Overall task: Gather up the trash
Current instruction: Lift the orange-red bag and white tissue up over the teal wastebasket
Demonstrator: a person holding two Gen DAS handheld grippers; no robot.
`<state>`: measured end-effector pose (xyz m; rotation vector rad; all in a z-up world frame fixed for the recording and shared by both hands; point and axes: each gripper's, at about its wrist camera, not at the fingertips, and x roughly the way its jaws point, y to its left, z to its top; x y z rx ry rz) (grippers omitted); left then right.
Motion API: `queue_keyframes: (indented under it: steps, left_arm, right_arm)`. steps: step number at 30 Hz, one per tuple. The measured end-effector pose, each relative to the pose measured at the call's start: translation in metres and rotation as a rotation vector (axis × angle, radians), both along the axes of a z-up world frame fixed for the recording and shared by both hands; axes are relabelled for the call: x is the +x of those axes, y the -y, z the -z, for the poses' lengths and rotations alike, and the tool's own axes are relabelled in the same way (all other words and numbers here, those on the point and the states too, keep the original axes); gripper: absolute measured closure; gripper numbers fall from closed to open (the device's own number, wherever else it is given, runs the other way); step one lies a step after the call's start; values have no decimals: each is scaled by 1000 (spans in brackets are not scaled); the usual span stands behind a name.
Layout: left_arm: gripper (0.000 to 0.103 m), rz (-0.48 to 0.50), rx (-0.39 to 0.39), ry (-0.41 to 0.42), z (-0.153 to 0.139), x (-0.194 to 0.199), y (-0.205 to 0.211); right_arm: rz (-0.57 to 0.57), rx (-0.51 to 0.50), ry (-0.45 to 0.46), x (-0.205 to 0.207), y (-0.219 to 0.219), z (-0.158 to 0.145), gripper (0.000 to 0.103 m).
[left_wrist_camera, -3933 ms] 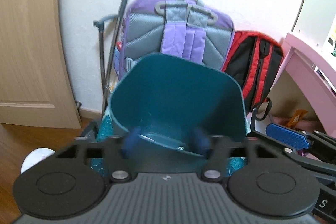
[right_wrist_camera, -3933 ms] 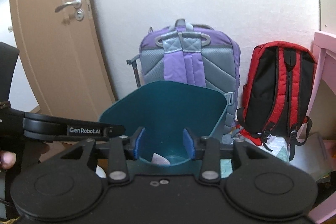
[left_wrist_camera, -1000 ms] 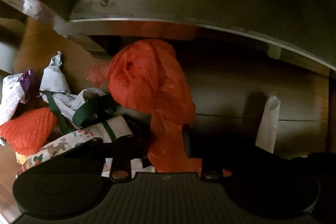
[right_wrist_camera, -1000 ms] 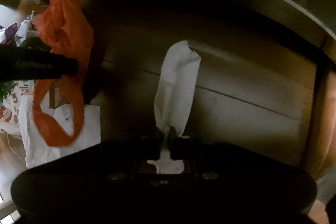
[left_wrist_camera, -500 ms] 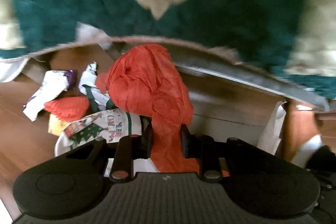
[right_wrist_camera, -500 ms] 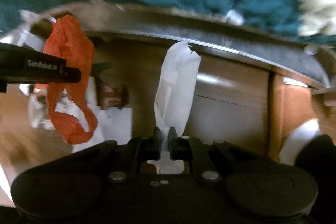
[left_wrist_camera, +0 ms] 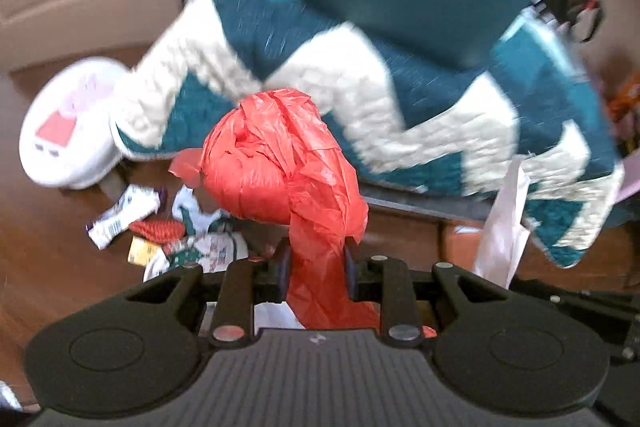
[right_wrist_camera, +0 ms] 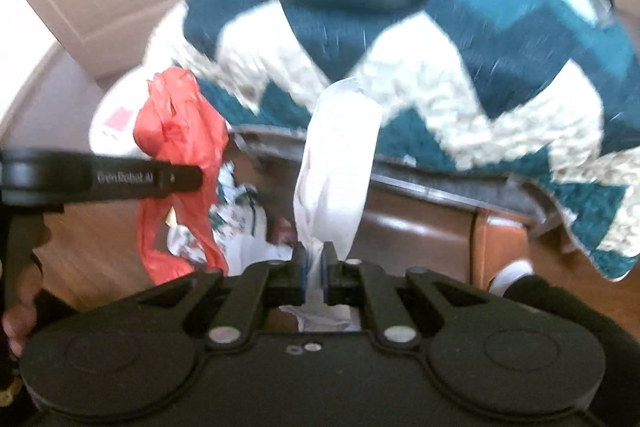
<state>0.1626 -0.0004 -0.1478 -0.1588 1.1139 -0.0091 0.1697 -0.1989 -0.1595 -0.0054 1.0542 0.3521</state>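
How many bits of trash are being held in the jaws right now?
2. A crumpled red plastic bag is pinched in the left gripper, and a white paper piece in the right gripper. More litter lies on the floor below.

**Both grippers clamped, pointing steeply down**

Left gripper [left_wrist_camera: 315, 269]: my jaws are closed partway, pads pressing a bunched red plastic bag [left_wrist_camera: 286, 167] from both sides. Bag bulges out beyond my fingertips and trails back under the body.

Right gripper [right_wrist_camera: 315, 267]: jaws nearly together, pinching the thin end of a white paper scrap [right_wrist_camera: 336, 163]. Scrap stands out past the tips.

From the right wrist view, my left gripper sits to the left, seen side-on, with my left hand [right_wrist_camera: 16, 319] wrapped on its handle at the near-left edge. Grippers are side by side, near each other, not touching. Both views are motion-blurred.
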Motion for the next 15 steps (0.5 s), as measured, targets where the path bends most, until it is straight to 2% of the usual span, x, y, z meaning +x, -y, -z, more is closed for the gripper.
queue_keyframes:
  steps: [8, 15]
  left_arm:
    - [78, 52, -31, 201, -82, -42, 12]
    - [78, 87, -32, 365, -145, -51, 12]
  right_arm:
    - [-25, 59, 179, -41, 13, -84, 96]
    - [-61, 84, 346, -53, 15, -156, 96]
